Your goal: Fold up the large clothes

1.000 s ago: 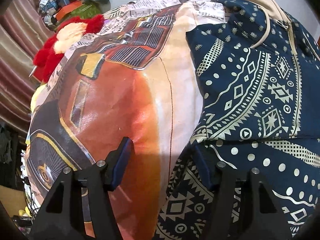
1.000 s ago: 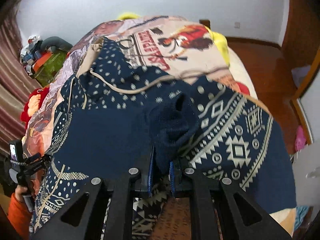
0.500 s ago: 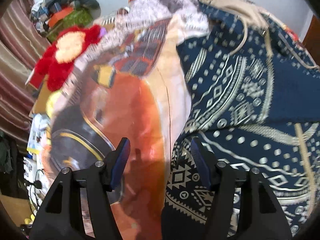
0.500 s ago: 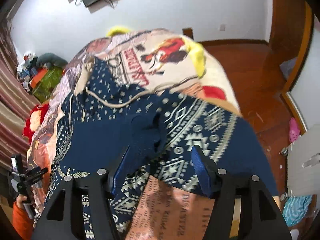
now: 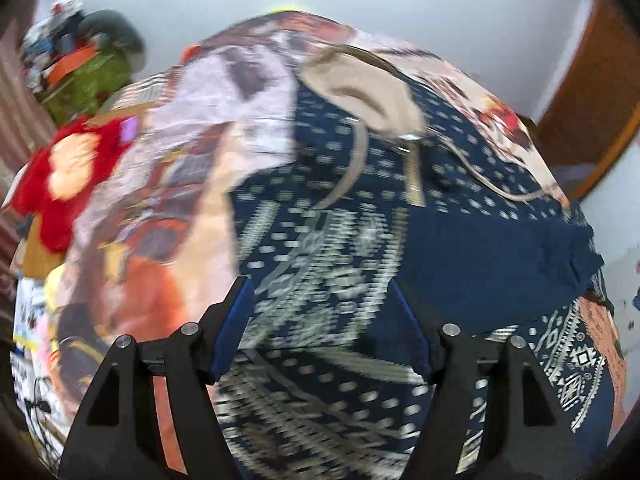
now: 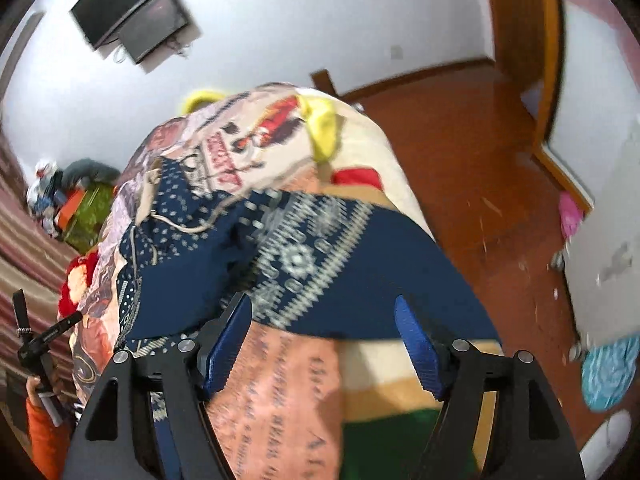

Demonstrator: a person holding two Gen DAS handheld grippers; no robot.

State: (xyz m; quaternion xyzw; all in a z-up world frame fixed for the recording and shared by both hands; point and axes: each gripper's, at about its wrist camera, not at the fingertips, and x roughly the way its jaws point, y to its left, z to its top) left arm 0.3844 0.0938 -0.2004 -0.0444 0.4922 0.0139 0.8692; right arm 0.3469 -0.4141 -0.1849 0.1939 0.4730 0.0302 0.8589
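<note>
While our left gripper [image 5: 320, 312] hangs over the bed [image 5: 168, 200], its view shows the jaws spread with nothing pinched between them, having just opened a little further. The hoodie [image 5: 360, 208] fills this view from 12 to 6 o'clock beneath us, hood [image 5: 360, 96] at 12 o'clock, so its long axis runs away from us up the bed. One sleeve [image 5: 500, 256] lies folded across the body at 3 o'clock.

From our right gripper [image 6: 324, 332], the jaws have just been opening and stand released, with no cloth between them. The hoodie's near edge lies just beyond the fingertips at 12 o'clock, stretching off toward 10 o'clock, with bare bed under us. We judge the hem the next thing to lift, and our left gripper sits nearer over the cloth.
</note>
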